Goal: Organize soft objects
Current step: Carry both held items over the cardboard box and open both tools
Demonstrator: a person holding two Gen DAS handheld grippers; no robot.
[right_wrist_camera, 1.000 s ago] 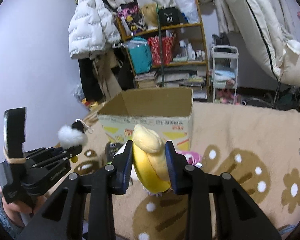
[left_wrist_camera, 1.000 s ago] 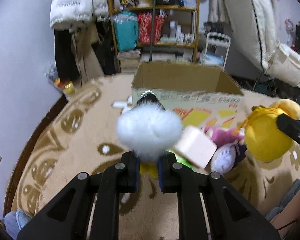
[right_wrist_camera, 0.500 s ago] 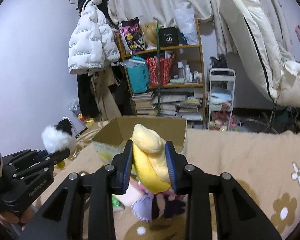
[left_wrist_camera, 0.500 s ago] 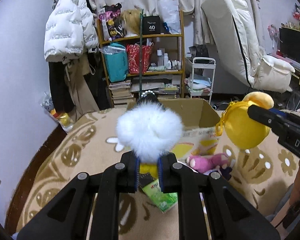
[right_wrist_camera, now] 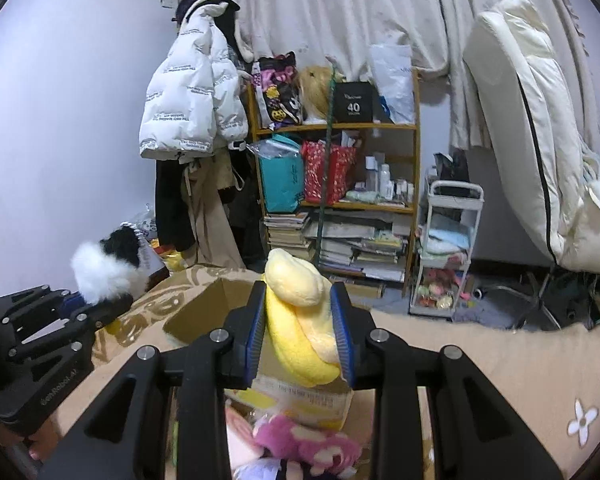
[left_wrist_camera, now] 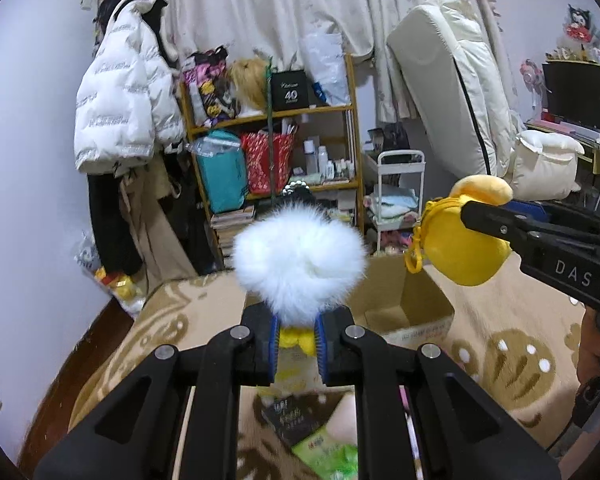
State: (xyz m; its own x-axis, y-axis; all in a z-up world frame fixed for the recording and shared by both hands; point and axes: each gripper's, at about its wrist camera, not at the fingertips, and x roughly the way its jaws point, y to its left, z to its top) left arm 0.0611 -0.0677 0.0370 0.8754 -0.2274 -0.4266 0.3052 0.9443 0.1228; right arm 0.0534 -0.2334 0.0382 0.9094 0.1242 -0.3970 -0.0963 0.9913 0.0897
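My left gripper [left_wrist_camera: 296, 334] is shut on a white fluffy plush [left_wrist_camera: 300, 256] with a black top and yellow underside, held high over the near side of an open cardboard box [left_wrist_camera: 404, 304]. It also shows in the right wrist view [right_wrist_camera: 106, 268]. My right gripper [right_wrist_camera: 300, 334] is shut on a yellow plush [right_wrist_camera: 300, 320], held above the same box [right_wrist_camera: 204, 312]. In the left wrist view this yellow plush [left_wrist_camera: 460, 240] hangs at the right, above the box's right edge.
A pink plush [right_wrist_camera: 300, 440] lies on the beige patterned carpet [right_wrist_camera: 500, 380] in front of the box. A green packet [left_wrist_camera: 328, 456] and a dark packet [left_wrist_camera: 292, 412] lie below my left gripper. A cluttered shelf [right_wrist_camera: 340, 160], a white cart [right_wrist_camera: 448, 240] and a folded mattress [right_wrist_camera: 540, 140] stand behind.
Both grippers have risen with their plushes, from low over the carpet to above the box. The views have tilted up and the toys on the carpet have dropped toward the frames' bottom.
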